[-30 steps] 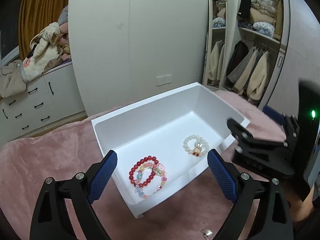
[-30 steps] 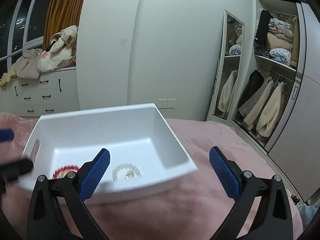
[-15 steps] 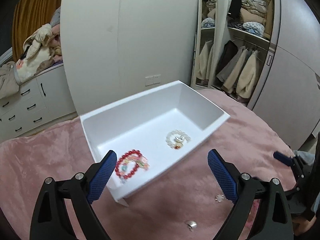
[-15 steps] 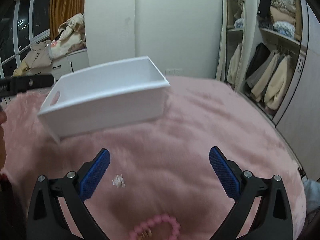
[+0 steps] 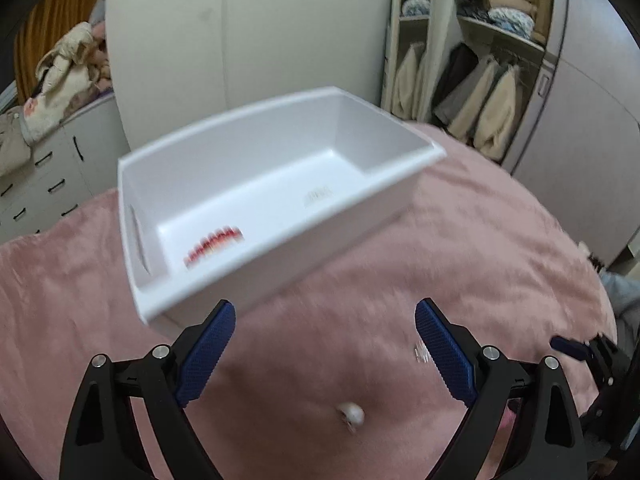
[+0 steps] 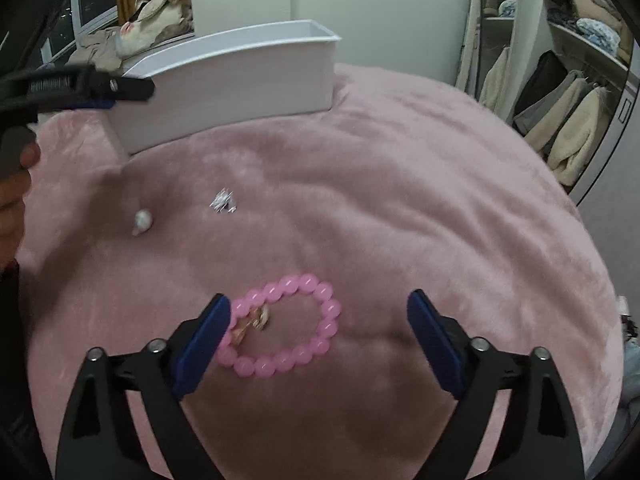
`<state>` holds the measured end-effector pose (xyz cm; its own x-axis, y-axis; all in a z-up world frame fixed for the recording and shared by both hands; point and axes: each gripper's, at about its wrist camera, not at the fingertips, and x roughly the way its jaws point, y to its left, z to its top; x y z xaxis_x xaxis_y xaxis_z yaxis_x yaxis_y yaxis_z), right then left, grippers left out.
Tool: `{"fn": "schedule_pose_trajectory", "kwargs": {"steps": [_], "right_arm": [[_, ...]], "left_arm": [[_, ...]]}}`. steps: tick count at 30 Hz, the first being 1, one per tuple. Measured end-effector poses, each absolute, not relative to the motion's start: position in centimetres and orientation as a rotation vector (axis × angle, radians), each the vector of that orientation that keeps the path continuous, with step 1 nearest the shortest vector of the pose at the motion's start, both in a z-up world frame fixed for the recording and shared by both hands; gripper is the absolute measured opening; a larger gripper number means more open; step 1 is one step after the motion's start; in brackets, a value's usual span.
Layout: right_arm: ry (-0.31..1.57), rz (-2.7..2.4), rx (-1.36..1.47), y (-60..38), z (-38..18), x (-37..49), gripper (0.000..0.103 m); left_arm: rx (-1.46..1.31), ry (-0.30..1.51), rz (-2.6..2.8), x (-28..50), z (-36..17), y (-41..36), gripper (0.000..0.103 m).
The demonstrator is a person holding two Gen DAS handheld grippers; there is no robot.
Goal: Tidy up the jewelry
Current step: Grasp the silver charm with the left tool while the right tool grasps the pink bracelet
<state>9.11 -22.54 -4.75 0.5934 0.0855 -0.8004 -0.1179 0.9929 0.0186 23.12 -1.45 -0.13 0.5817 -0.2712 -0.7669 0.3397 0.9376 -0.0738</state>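
Note:
A white box (image 5: 224, 148) stands on the pink blanket (image 5: 480, 240) and holds a red bead bracelet (image 5: 214, 242) and a pale bead bracelet (image 5: 317, 197), both blurred. My left gripper (image 5: 322, 346) is open and empty, in front of the box and above a pearl piece (image 5: 351, 414); a small silver piece (image 5: 421, 350) lies by its right finger. My right gripper (image 6: 318, 336) is open and empty over a pink bead bracelet (image 6: 320, 344) with a gold charm (image 6: 252, 322). The pearl piece (image 6: 142, 220), the silver piece (image 6: 224, 202) and the box (image 6: 240, 84) also show in the right wrist view.
The left gripper (image 6: 72, 88) shows at the left of the right wrist view, in front of the box. A wardrobe with hanging coats (image 5: 480, 96) stands at the right, and a dresser with piled clothes (image 5: 40, 128) at the left.
Both grippers have drawn back from the box and tilted down toward the blanket. The right gripper now hangs over the pink bracelet; the left one over the pearl piece.

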Motion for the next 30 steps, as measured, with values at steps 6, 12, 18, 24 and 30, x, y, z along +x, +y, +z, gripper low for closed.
{"fn": "schedule_pose_trajectory", "kwargs": {"steps": [6,12,18,24,30], "right_arm": [[0.968,0.213,-0.024,-22.9,-5.9,8.5,0.068],[0.973,0.272,-0.054,-24.3,-6.8,7.9,0.064],[0.964,0.330,-0.076,-24.1,-6.7,8.6,0.063],[0.990,0.393,-0.001,-25.9,-8.2,10.7,0.037],[1.068,0.449,-0.066,-25.4,-7.7,11.5,0.037]], "left_arm": [[0.115,0.915,-0.361,19.5,-2.5,-2.0,0.086],[0.102,0.873,-0.312,18.8,-2.4,-0.6,0.077],[0.104,0.934,-0.352,20.0,-4.2,-1.7,0.074],[0.120,0.983,-0.396,19.9,-4.8,-1.7,0.057],[0.198,1.009,-0.508,19.5,-7.0,-3.2,0.069]]}}
